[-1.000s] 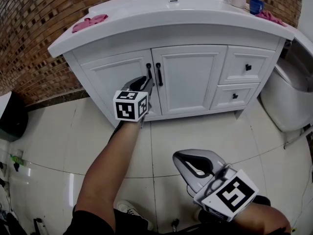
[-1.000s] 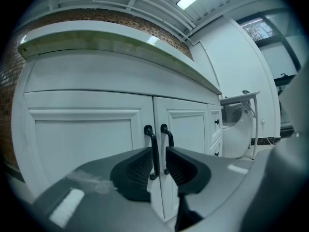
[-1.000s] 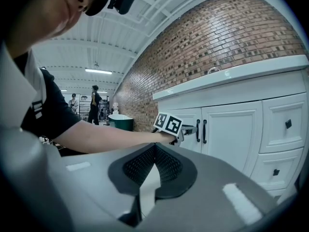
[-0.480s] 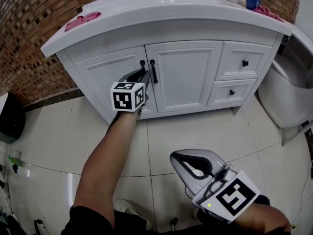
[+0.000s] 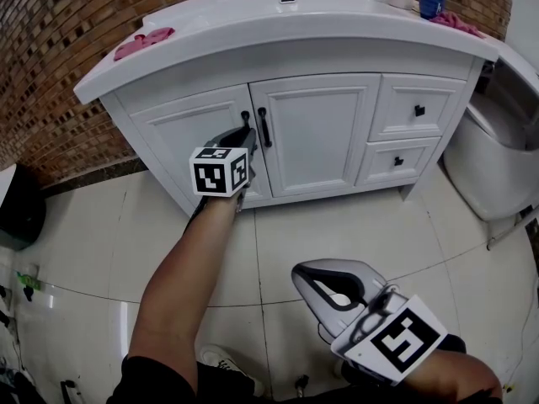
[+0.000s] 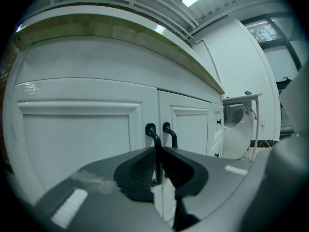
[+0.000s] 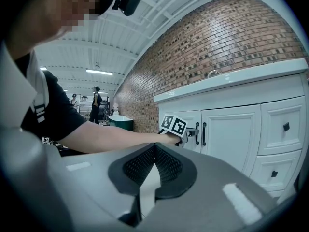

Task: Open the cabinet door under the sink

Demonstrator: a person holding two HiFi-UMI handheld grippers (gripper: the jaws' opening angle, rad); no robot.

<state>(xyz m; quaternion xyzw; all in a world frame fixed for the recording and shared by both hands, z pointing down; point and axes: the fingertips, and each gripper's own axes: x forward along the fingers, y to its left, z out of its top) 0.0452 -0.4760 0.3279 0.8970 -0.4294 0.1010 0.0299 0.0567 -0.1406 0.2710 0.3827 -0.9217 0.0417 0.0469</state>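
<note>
The white vanity has two cabinet doors under the sink, the left door point(image 5: 189, 141) and the right door point(image 5: 320, 133), both flush with the frame. Each carries a black bar handle at the centre seam. My left gripper point(image 5: 246, 135) point(image 6: 158, 164) is shut on the left door's handle point(image 6: 154, 138), and the bar runs up between the ribbed pads point(image 6: 142, 167). The right door's handle point(image 5: 264, 127) point(image 6: 170, 132) stands free just beside it. My right gripper point(image 5: 313, 281) point(image 7: 155, 151) hangs low over the floor tiles, shut with nothing in it.
Two drawers point(image 5: 417, 108) with black knobs sit right of the doors. A toilet point(image 5: 493, 167) stands at the far right. On the countertop point(image 5: 278, 19) lie pink cloths point(image 5: 139, 42), a white cup and a blue cup point(image 5: 430, 2). A brick wall runs behind and to the left.
My left gripper has stayed at the left door's handle, shifting only slightly with the head view. Both doors remain flush. The right gripper has barely moved.
</note>
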